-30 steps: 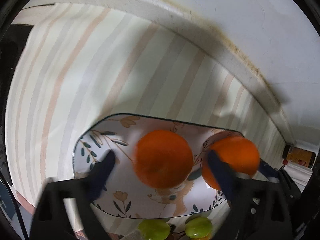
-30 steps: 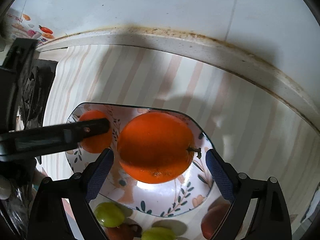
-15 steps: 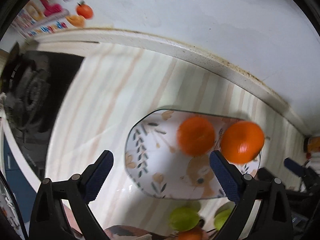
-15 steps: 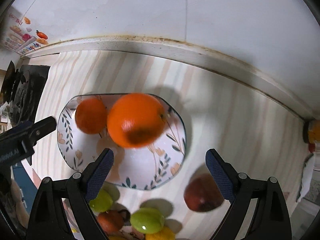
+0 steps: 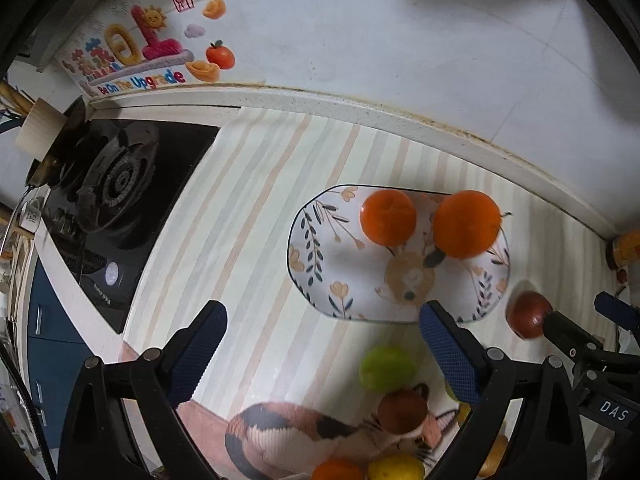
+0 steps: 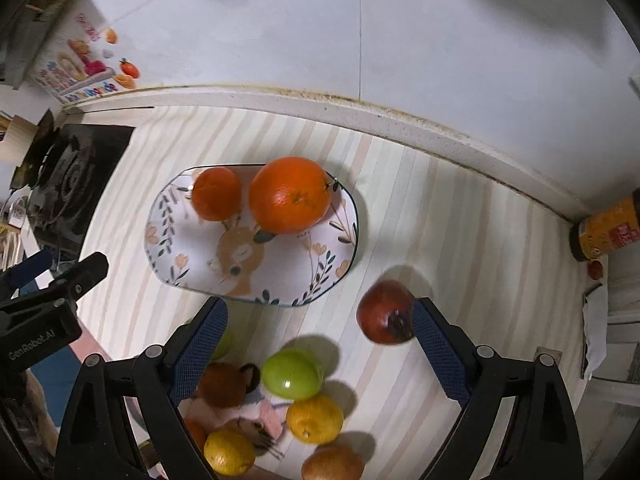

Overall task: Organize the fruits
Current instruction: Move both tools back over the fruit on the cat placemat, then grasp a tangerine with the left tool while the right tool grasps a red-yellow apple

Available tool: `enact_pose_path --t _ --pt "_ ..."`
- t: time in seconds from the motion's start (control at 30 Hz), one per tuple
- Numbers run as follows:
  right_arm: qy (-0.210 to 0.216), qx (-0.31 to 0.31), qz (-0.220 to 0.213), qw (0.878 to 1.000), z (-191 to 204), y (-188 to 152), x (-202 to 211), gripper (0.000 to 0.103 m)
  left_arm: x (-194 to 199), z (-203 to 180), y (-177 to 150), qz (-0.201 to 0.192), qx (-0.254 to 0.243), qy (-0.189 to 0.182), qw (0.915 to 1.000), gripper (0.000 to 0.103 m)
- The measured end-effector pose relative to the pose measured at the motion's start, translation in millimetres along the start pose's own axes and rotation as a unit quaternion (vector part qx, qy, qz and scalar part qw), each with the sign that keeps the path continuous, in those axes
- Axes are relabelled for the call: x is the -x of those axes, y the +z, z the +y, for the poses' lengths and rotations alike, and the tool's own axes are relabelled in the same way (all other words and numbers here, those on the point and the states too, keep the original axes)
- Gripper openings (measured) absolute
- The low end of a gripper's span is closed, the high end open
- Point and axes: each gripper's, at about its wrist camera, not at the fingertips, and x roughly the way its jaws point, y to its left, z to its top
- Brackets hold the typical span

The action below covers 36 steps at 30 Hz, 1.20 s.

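A floral plate (image 5: 340, 280) (image 6: 192, 268) lies on the striped counter and holds a small orange (image 5: 387, 217) (image 6: 217, 199) and a large orange (image 5: 466, 224) (image 6: 291, 194). My left gripper (image 5: 320, 356) is open and empty, raised in front of the plate. My right gripper (image 6: 318, 344) is open and empty, above loose fruit: a dark red fruit (image 6: 384, 312) (image 5: 527, 314), a green apple (image 6: 291, 374) (image 5: 386, 368), two yellow lemons (image 6: 315, 418) (image 6: 229, 451) and a brown fruit (image 6: 222, 384) (image 5: 402, 412).
A gas stove (image 5: 116, 184) sits to the left. A raised ledge and white wall (image 6: 360, 40) run behind the plate. An orange-labelled jar (image 6: 604, 232) stands at the far right. A cat-print mat (image 5: 304, 436) lies under some near fruit.
Both grippers have pulled back and up from the plate. Each has left its orange on the plate and is open and empty. More counter and loose fruit have come into view.
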Motion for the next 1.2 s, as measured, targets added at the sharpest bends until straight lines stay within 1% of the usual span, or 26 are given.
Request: enact_pose_path --t 0.17,0.23,0.33,0.43,0.53,0.63,0.7,0.83,0.93,1.0,1.1,1.13,1.17,1.2 --pt "0.007 0.009 -0.026 1.000 2.4 -15.6 33.8 0.095 26.5 -2.2 -17.4 -0.012 0.000 -0.008 0.9999 0.098" --pt "0.017 0.005 -0.031 0.999 0.2 -21.8 44.0 0.095 36.1 -2.0 -22.5 -0.018 0.002 -0.011 0.9998 0.098" --pt "0.031 0.000 -0.027 0.999 -4.6 -29.3 50.8 0.095 43.0 -0.8 -30.3 -0.022 0.005 -0.015 0.9996 0.098" --pt "0.037 -0.007 -0.014 0.999 -11.7 -41.3 44.8 0.095 41.0 0.7 -41.8 -0.013 0.009 -0.018 0.9997 0.098" --pt "0.045 -0.022 0.025 0.998 -24.6 -56.8 21.2 0.095 28.5 -0.9 -58.5 0.012 0.007 -0.016 0.9998 0.098" --pt "0.056 -0.036 0.085 0.994 -37.6 -82.9 -10.6 0.095 7.0 -5.5 -82.2 0.049 -0.007 -0.012 0.9987 0.098" --pt "0.063 -0.042 0.130 0.989 -44.1 -103.8 -34.2 0.095 -5.1 -7.4 -97.2 0.071 -0.018 -0.008 0.9973 0.099" --pt "0.084 -0.063 0.200 0.974 -53.5 -146.2 -75.0 0.095 -32.7 -2.6 -132.3 0.122 -0.024 -0.008 0.9922 0.098" --pt "0.097 -0.077 0.230 0.965 -58.2 -167.6 -93.3 0.092 -51.5 4.1 -157.2 0.166 -0.018 -0.021 0.9858 0.098" --pt "0.103 -0.082 0.240 0.962 -60.2 -176.5 -100.7 0.090 -62.7 7.1 -172.7 0.189 -0.014 -0.034 0.9813 0.098" --pt "0.104 -0.081 0.247 0.960 -61.5 -186.5 -107.5 0.084 -73.7 7.3 -186.5 0.206 -0.010 -0.046 0.9775 0.094" --pt "0.104 -0.079 0.248 0.960 -61.4 -187.3 -108.6 0.080 -77.2 6.9 -190.7 0.209 -0.009 -0.052 0.9765 0.092" --pt "0.104 -0.077 0.250 0.960 -61.0 -188.0 -109.8 0.079 -81.1 6.4 -194.7 0.213 -0.008 -0.054 0.9755 0.088" --pt "0.104 -0.076 0.252 0.959 -60.4 -189.3 -111.2 0.076 -83.0 6.3 -197.2 0.213 -0.005 -0.064 0.9750 0.085"
